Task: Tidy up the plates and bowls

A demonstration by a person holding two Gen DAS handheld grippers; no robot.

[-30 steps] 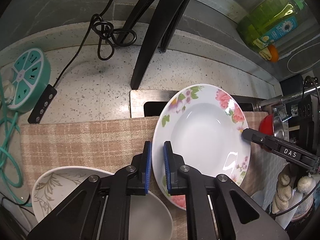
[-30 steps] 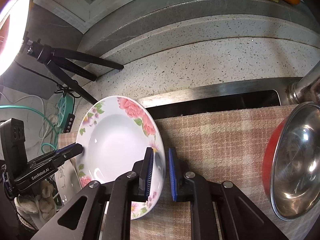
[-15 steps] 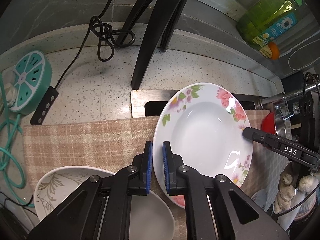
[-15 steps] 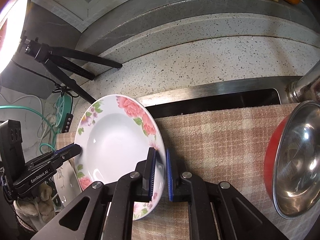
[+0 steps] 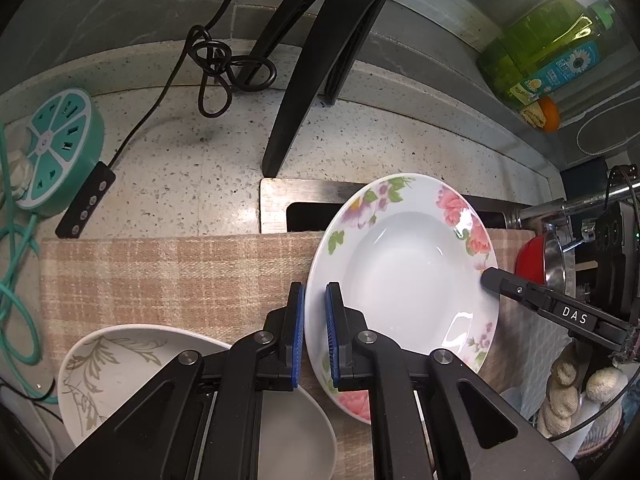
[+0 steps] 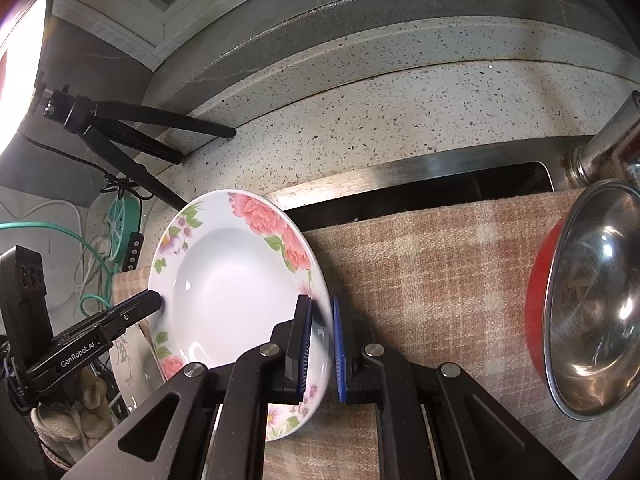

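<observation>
now the glossy round white porcelain plate with pink flowers (image 5: 404, 280) hangs tilted over the woven tan plaid cloth (image 5: 168, 276), left gripper (image 5: 315, 334) and right gripper (image 6: 321, 350) each pinching opposite rim edges between ribbed blue pads. compared with a second ago, nothing has visibly shifted. a matte leaf-patterned dish (image 5: 120, 364) lies lower left.

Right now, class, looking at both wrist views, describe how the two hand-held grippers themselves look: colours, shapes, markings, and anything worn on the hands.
The left hand-held gripper and right hand-held gripper are matte black, with angular arms, triangular cut-outs, round silver pivot screws and ribbed blue pads. White lettering reads "DAS" on the right and "GenRobot.AI" on the left. Knitted off-white gloves cover the hands.
</observation>
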